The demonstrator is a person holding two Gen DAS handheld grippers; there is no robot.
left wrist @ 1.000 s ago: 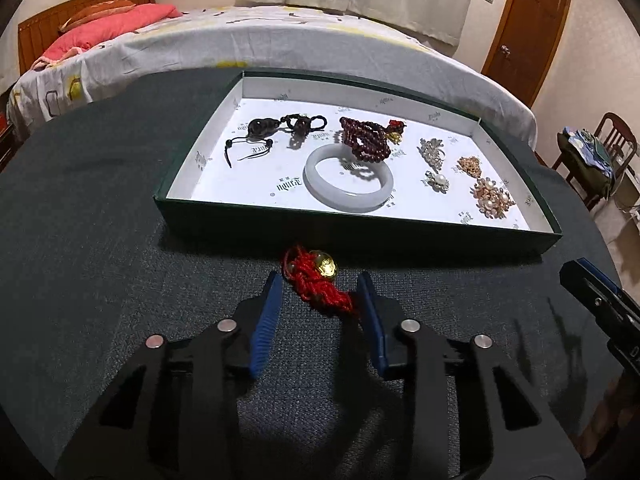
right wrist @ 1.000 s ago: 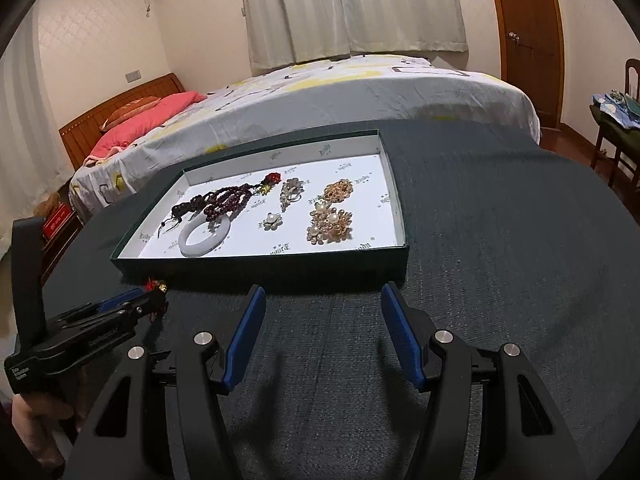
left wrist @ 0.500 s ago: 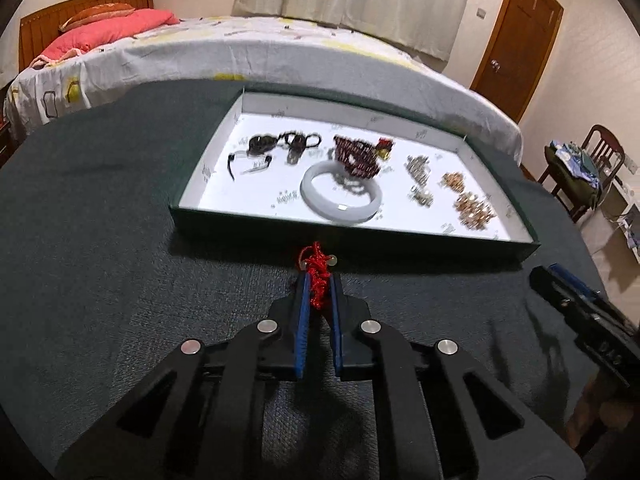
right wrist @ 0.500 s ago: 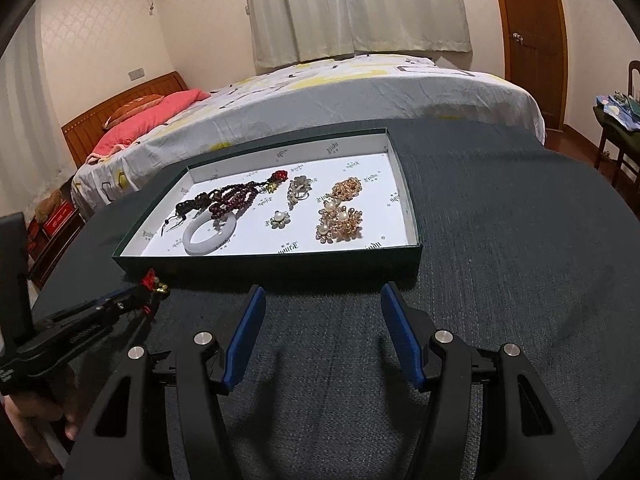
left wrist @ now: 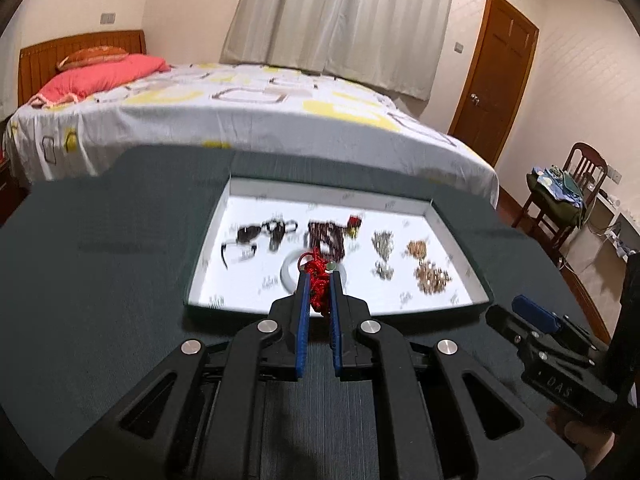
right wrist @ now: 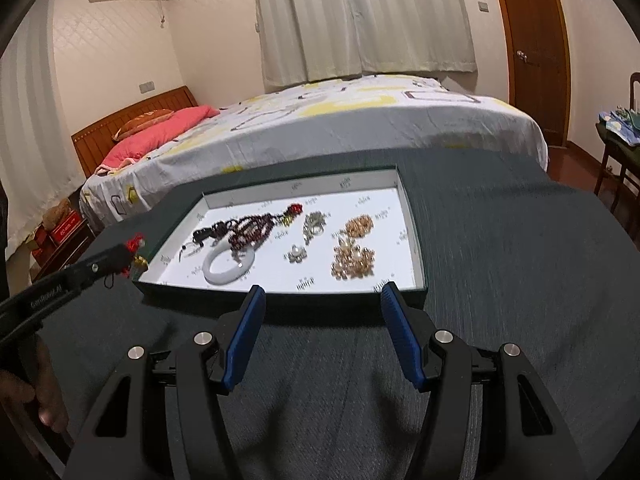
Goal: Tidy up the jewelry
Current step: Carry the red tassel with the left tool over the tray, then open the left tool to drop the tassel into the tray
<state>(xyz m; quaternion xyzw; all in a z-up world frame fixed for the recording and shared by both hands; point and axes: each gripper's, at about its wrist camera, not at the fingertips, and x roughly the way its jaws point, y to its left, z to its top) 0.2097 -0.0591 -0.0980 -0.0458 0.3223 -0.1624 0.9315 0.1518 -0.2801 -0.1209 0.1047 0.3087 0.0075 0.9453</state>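
Red knot charm [left wrist: 318,280] half hidden btw left gripper [left wrist: 319,285] pads

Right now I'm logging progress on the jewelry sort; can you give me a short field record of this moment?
left gripper: shut on red knotted cord charm with gold bead, lifted off the dark table cloth
right gripper: open, empty
green tray with white lining: holds white bangle, dark red bead strand, several brooches
remaining: charm not yet in tray

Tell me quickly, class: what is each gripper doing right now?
Left gripper: shut on the red knotted charm.
Right gripper: open, holding nothing.
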